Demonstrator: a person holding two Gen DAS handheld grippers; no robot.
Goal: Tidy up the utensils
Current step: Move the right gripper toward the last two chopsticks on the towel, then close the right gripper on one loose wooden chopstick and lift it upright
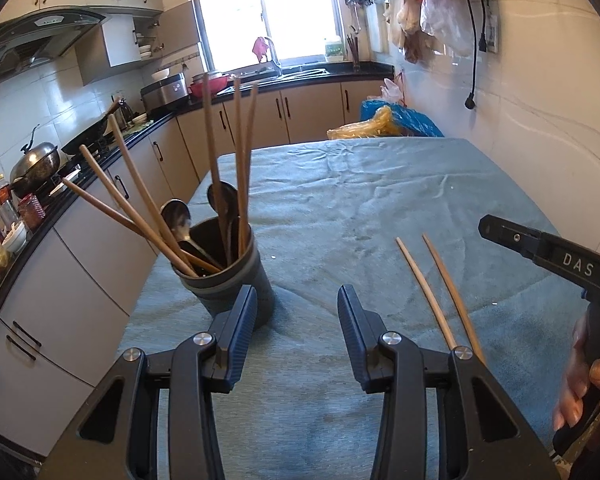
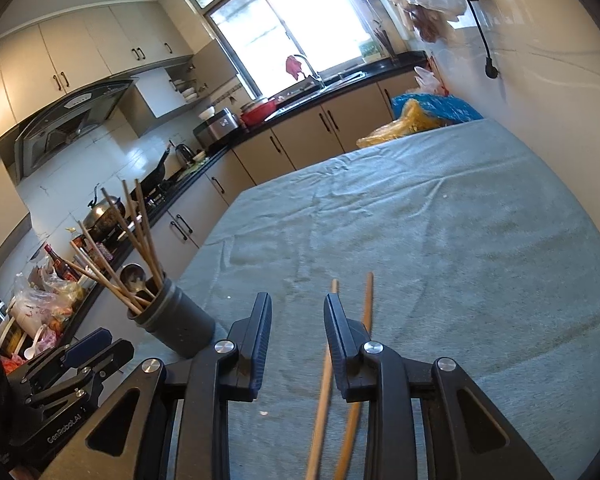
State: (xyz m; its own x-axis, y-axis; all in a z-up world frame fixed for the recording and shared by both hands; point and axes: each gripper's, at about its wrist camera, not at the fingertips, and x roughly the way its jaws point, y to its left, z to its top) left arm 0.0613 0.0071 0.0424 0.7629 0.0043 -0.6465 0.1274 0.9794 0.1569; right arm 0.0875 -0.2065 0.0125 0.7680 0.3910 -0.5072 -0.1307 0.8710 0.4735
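A dark cylindrical holder (image 1: 228, 276) stands near the left edge of the table, filled with several wooden chopsticks and metal spoons (image 1: 176, 216). My left gripper (image 1: 297, 300) is open just to the right of it, with nothing between its fingers. Two loose chopsticks (image 1: 432, 292) lie side by side on the cloth further right. My right gripper (image 2: 298, 304) is open low over them. One chopstick (image 2: 324, 380) runs between its jaws close to the right finger. The other chopstick (image 2: 367, 300) passes behind that finger. The holder (image 2: 172, 320) sits to its left.
A blue-grey cloth (image 1: 360, 200) covers the table. Plastic bags (image 1: 396, 122) lie at its far end against the white wall. A kitchen counter (image 1: 40, 224) with a wok, bottles and bags runs along the left. A hand (image 1: 580, 380) holds the right gripper's handle.
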